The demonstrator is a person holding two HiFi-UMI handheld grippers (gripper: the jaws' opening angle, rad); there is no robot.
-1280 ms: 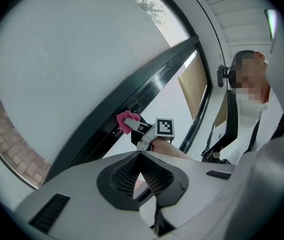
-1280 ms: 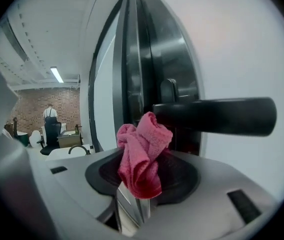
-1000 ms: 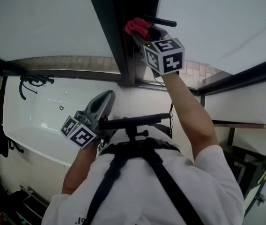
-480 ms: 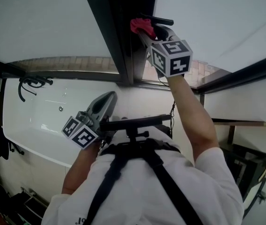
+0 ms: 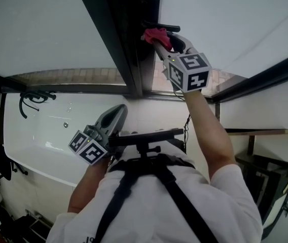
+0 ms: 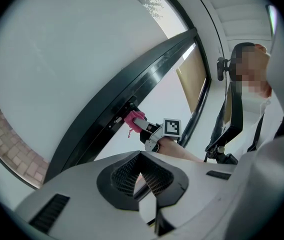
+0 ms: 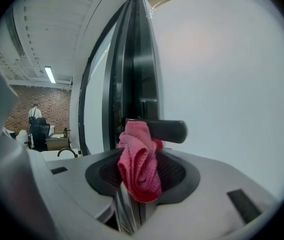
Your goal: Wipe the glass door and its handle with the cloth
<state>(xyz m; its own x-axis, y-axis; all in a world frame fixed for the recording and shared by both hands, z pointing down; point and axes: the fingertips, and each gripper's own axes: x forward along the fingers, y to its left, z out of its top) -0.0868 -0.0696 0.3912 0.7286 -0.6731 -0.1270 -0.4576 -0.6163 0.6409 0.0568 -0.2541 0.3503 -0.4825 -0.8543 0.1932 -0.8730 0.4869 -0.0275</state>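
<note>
Cloth [image 7: 138, 161] clamped in right gripper [image 5: 163, 38] hides part of handle [image 7: 171, 130]; left gripper [image 6: 142, 178] closed, empty.

Person, seen from above: a white short-sleeved shirt [image 5: 194, 206] crossed by black webbing harness straps [image 5: 121, 191], with a black horizontal bar mount [image 5: 145, 134] above the straps. The left gripper [image 5: 117, 110] and right gripper [image 5: 160, 38] have pale grey moulded plastic shells. Each carries a white cube with black square markers [image 5: 189, 71]. The fingers [image 6: 126, 171] are lined with black ribbed pads, and dark rectangular slots [image 6: 49, 214] are recessed in the shell to either side.
</note>
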